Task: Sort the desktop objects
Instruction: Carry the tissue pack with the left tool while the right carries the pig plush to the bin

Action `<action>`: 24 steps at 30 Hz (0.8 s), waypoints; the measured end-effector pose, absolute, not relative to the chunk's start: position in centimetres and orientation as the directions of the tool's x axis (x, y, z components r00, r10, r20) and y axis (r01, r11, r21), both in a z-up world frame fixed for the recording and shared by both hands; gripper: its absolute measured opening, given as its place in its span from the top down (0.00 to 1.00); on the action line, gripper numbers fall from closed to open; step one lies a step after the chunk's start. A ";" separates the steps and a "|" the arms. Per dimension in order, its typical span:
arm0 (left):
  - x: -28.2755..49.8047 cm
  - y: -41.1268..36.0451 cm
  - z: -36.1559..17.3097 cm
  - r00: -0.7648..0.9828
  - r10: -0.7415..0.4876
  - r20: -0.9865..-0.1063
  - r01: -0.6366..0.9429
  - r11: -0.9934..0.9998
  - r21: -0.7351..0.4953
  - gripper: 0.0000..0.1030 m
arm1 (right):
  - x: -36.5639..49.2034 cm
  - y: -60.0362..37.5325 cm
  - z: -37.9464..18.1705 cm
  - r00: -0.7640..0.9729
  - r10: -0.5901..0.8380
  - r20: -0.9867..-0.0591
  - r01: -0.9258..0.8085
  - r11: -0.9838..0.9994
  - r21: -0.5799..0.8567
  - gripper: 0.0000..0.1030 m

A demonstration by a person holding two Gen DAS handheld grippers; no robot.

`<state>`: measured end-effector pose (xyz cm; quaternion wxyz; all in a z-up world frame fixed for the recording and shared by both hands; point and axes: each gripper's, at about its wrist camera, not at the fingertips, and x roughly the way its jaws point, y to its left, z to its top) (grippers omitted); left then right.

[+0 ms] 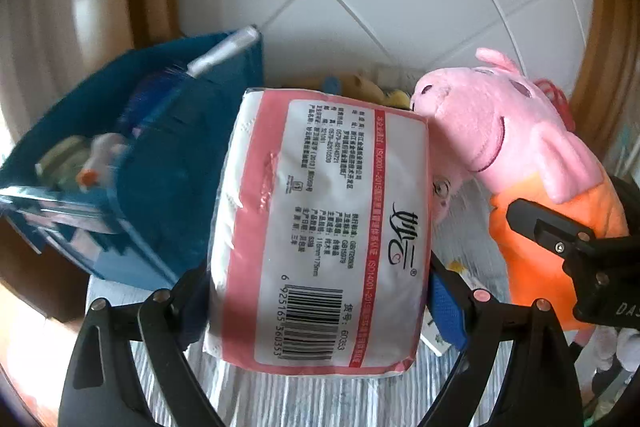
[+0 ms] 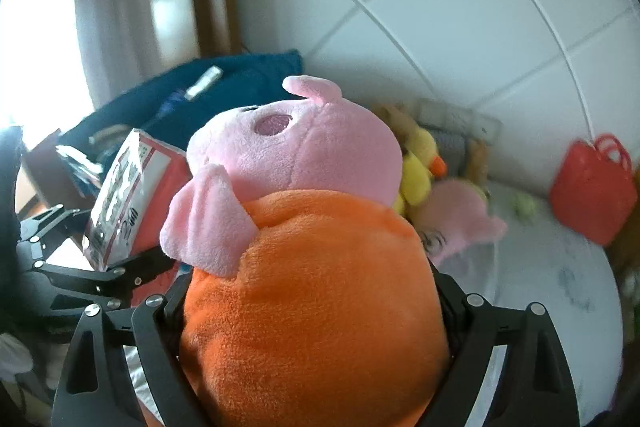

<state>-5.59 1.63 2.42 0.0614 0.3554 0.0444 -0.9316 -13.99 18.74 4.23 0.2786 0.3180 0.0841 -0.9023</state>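
My left gripper (image 1: 316, 279) is shut on a pink-and-white tissue pack (image 1: 320, 207), its barcode side facing up and its sides pressed between both fingers. My right gripper (image 2: 312, 287) is shut on a pink pig plush (image 2: 304, 155) in an orange dress, gripped around the orange body. Both are held up in the air, side by side. In the left wrist view the pig plush (image 1: 520, 131) is just right of the pack, its snout touching the pack's corner. In the right wrist view the tissue pack (image 2: 120, 195) is at the left.
A blue fabric bin (image 1: 168, 147) holding a silver tube and small items stands at the left. Behind, against the white tiled wall (image 2: 440, 7), lie a yellow duck plush (image 2: 420, 163) and another pink plush (image 2: 460, 219). A red basket (image 2: 592, 187) stands at the right.
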 end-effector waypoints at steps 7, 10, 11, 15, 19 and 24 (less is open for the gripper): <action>-4.1 -1.1 6.8 -0.801 -0.155 -0.579 0.216 -0.976 -0.038 0.13 | -13.4 14.6 8.4 -0.647 -0.525 -0.554 0.621 -0.783 0.017 0.12; -3.8 -3.6 8.5 -0.816 -0.195 -0.544 0.247 -0.969 -0.024 0.13 | -13.1 12.1 9.8 -0.654 -0.550 -0.519 0.640 -0.768 0.008 0.12; -3.7 -4.4 8.9 -0.819 -0.204 -0.536 0.254 -0.967 -0.020 0.13 | -13.1 11.0 10.2 -0.656 -0.558 -0.508 0.645 -0.764 0.007 0.12; -3.8 -9.5 10.5 -0.833 -0.244 -0.497 0.277 -0.961 0.008 0.12 | -13.1 6.3 11.5 -0.657 -0.594 -0.465 0.663 -0.748 0.017 0.12; -5.2 -16.0 10.4 -0.829 -0.268 -0.490 0.300 -0.954 0.014 0.12 | -13.9 -0.5 11.9 -0.649 -0.617 -0.445 0.679 -0.733 0.027 0.12; -7.5 -23.8 9.1 -0.804 -0.298 -0.515 0.340 -0.940 0.014 0.12 | -16.0 -8.4 11.0 -0.615 -0.642 -0.457 0.700 -0.712 0.059 0.12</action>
